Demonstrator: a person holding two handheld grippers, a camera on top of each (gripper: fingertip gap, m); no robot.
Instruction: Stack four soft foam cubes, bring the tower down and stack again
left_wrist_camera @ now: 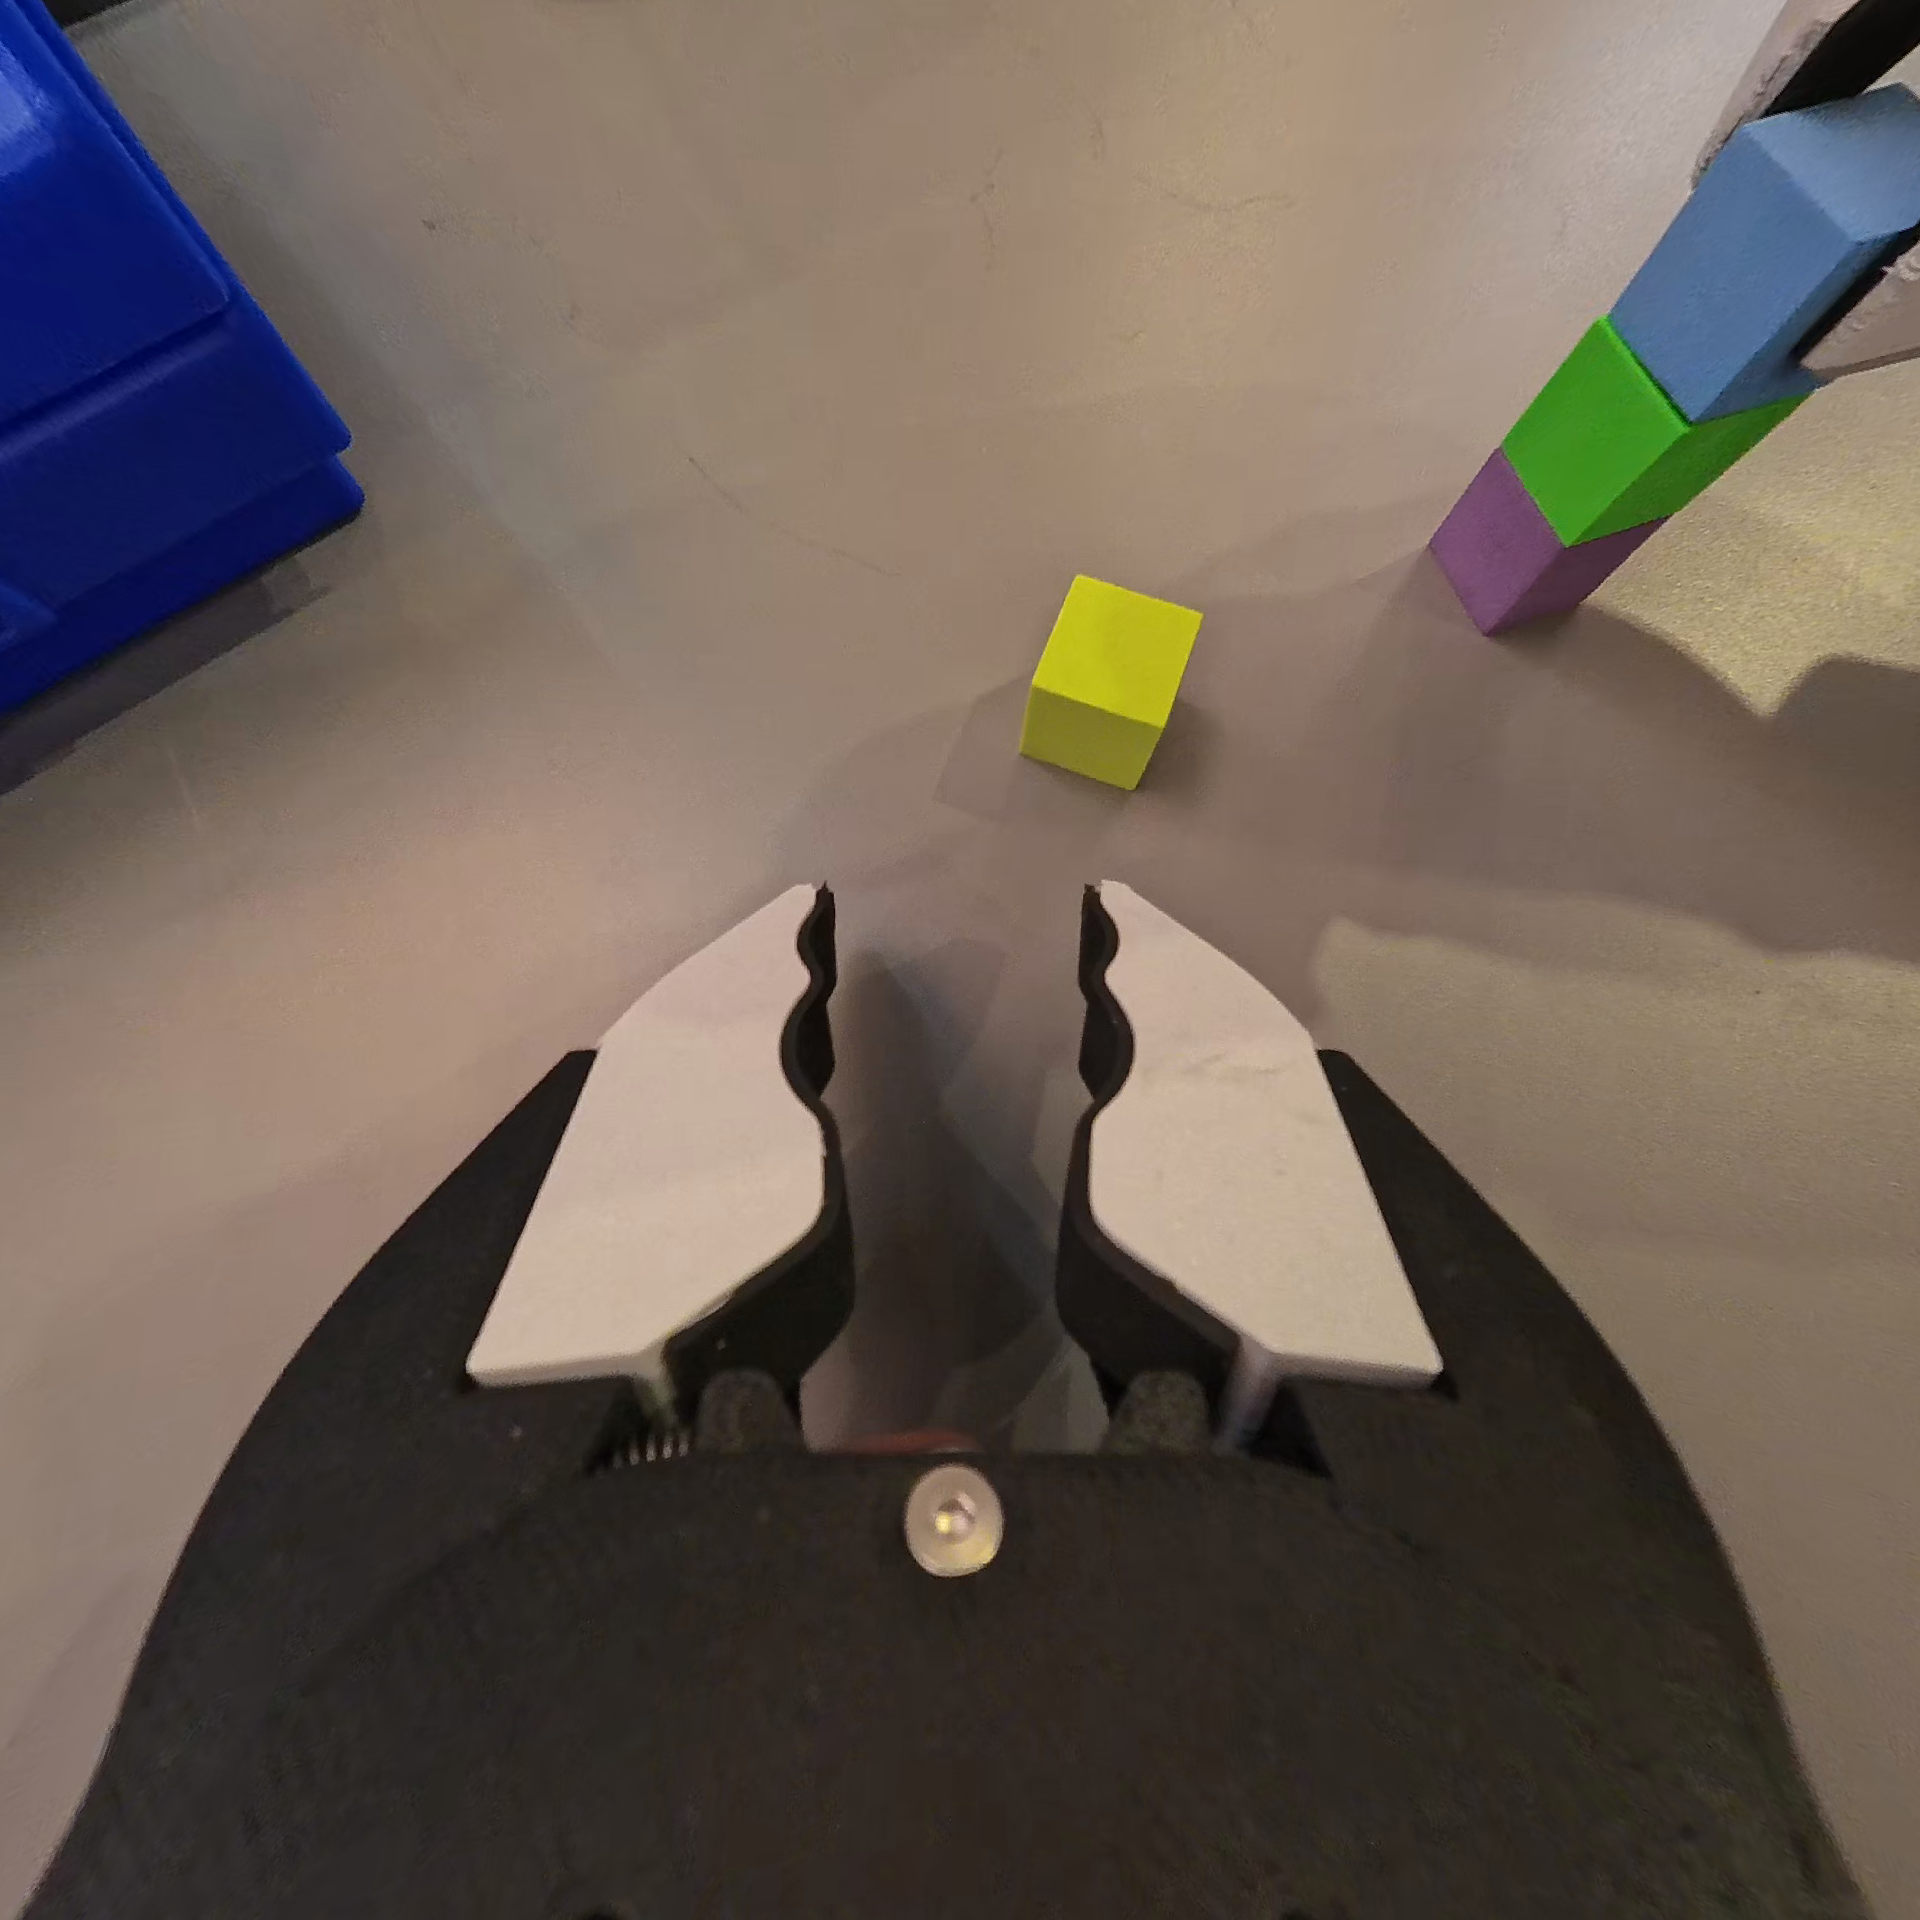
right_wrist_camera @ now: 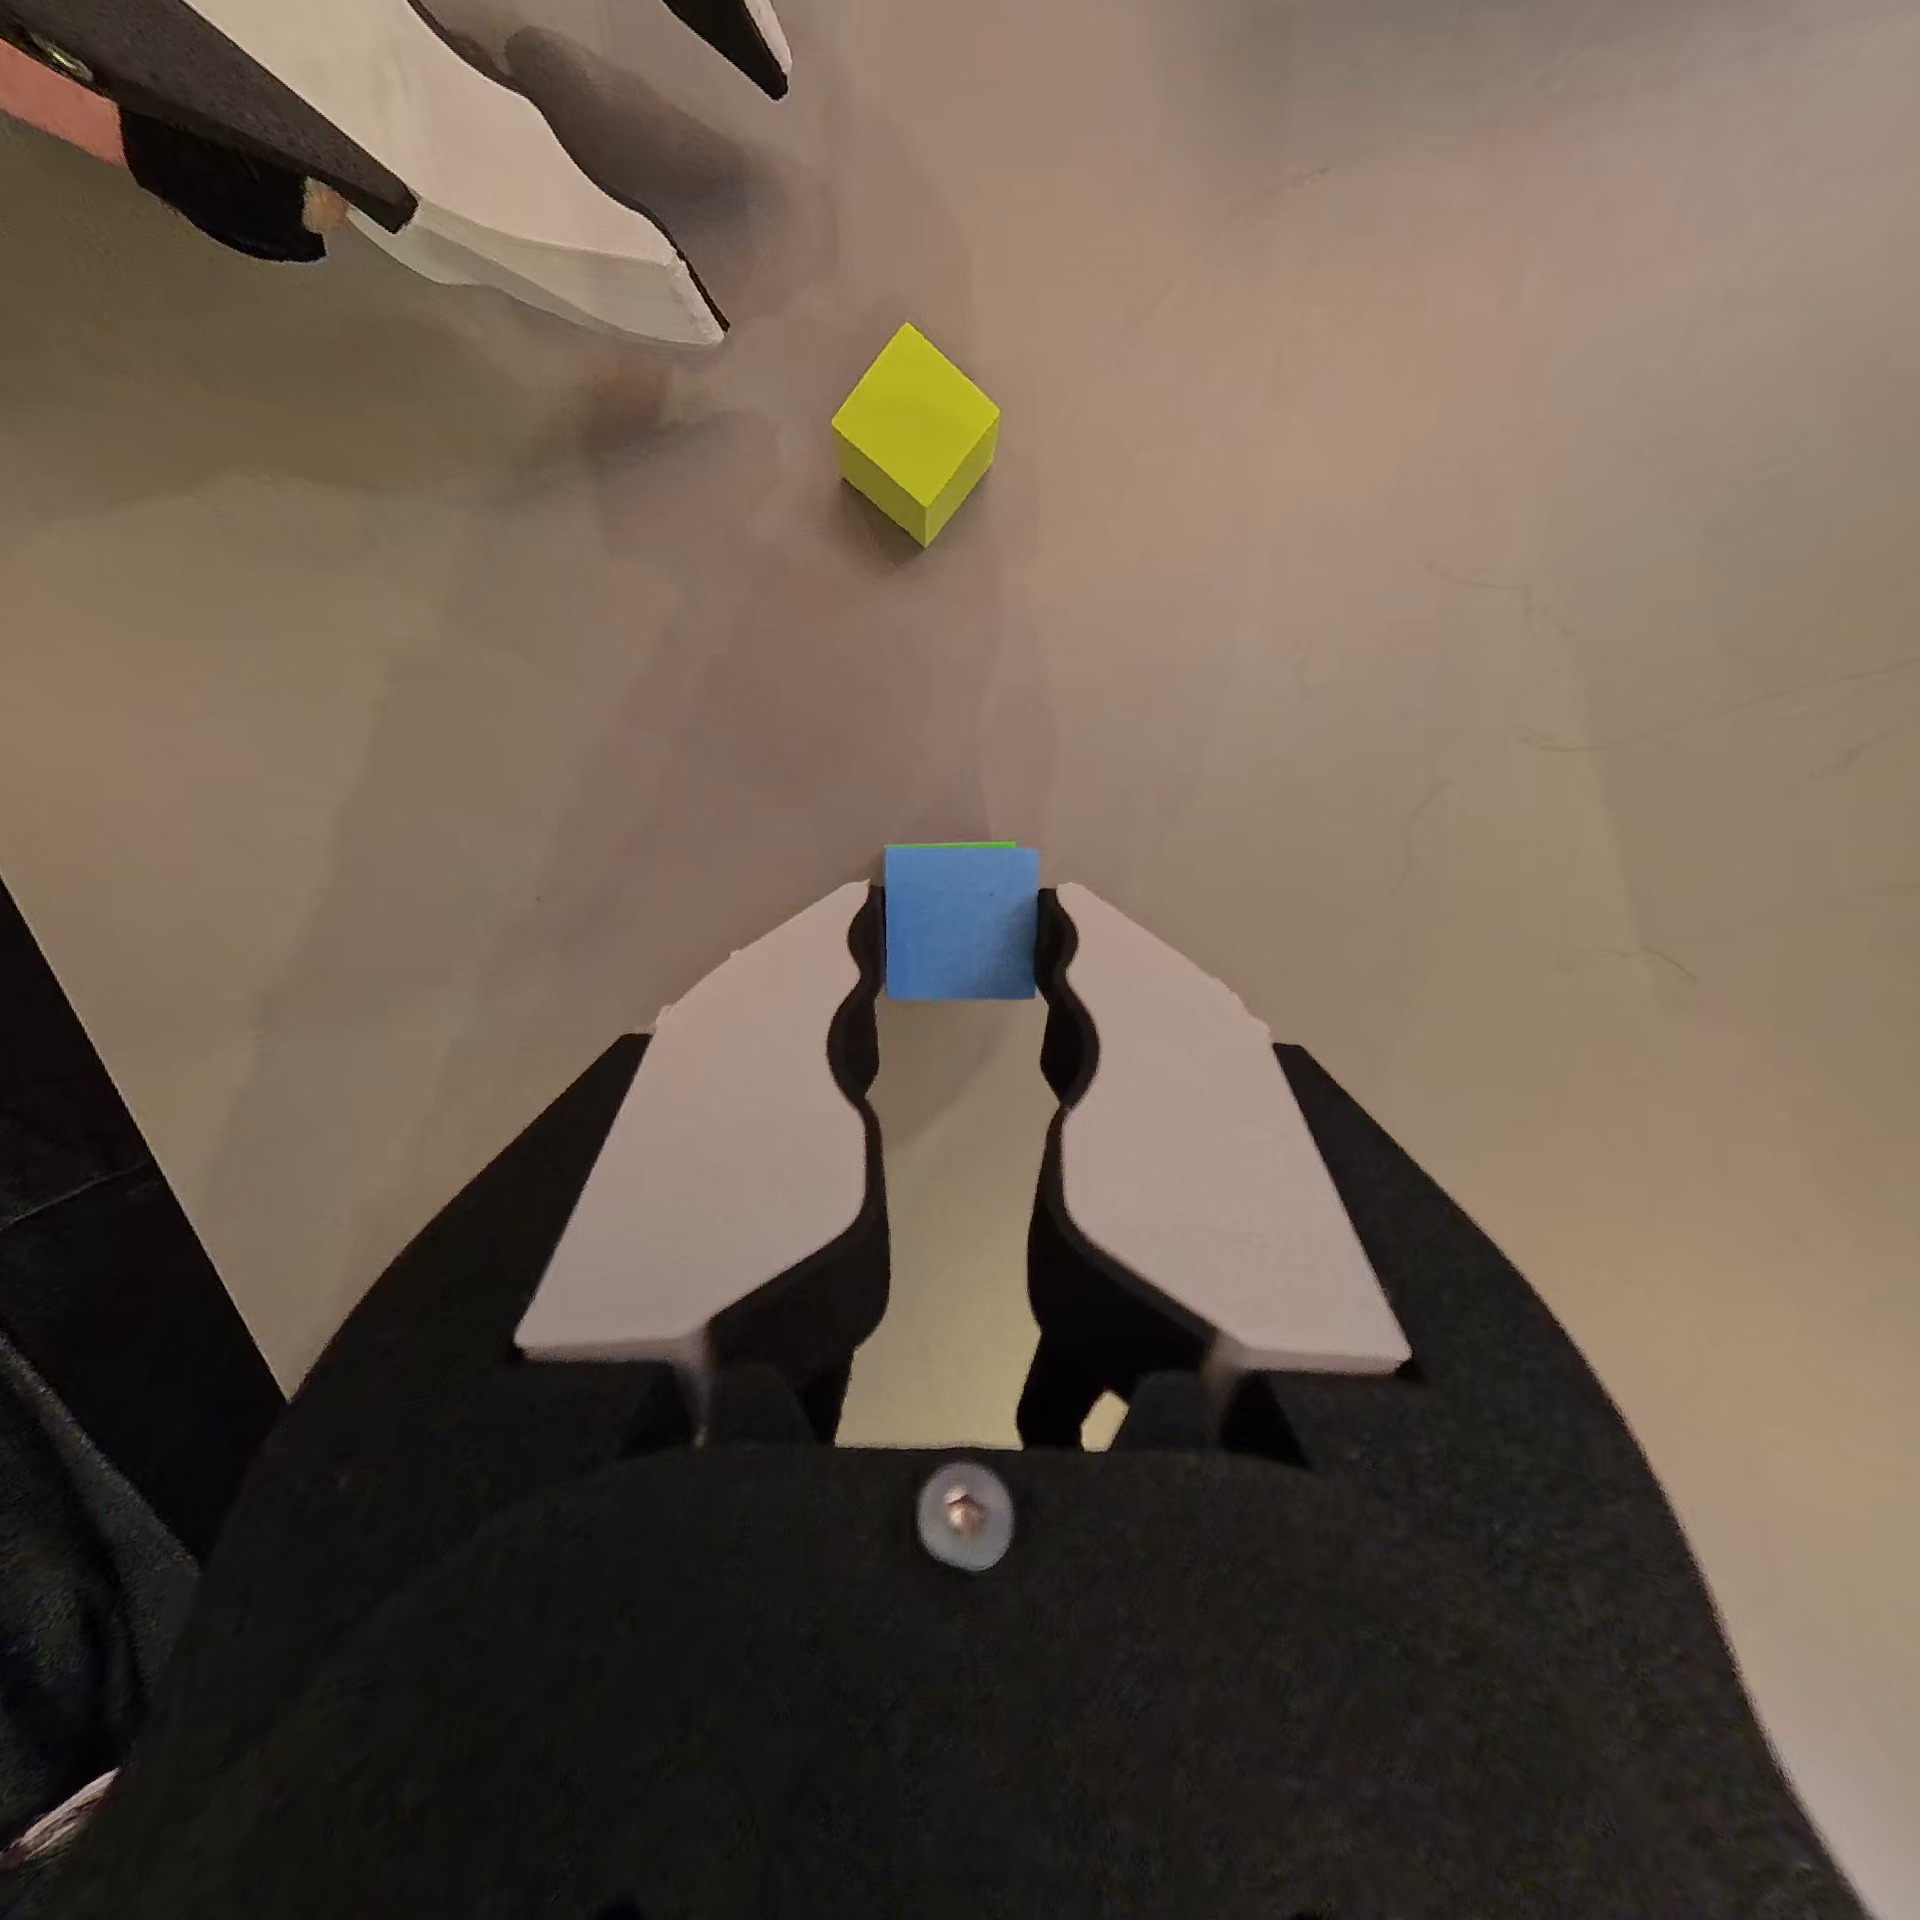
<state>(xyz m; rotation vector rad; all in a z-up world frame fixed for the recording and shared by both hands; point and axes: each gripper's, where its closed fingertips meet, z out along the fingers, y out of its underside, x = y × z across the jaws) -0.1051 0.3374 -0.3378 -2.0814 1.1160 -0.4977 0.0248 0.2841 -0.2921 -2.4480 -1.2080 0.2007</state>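
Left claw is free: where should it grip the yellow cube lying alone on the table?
Probably from above, open left claw closing on two opposite upright faces of the yellow cube. It sits flat and alone but turned slightly from the fingers, so rotate the claw to meet the faces squarely.

Left of the yellow cube (left_wrist_camera: 1110,681), the blue bin (left_wrist_camera: 135,343) is cut by the picture's edge. In the right wrist view the blue cube (right_wrist_camera: 961,923) hides the green cube (right_wrist_camera: 977,846) except 1 thin edge, and the purple cube (left_wrist_camera: 1507,561) entirely.
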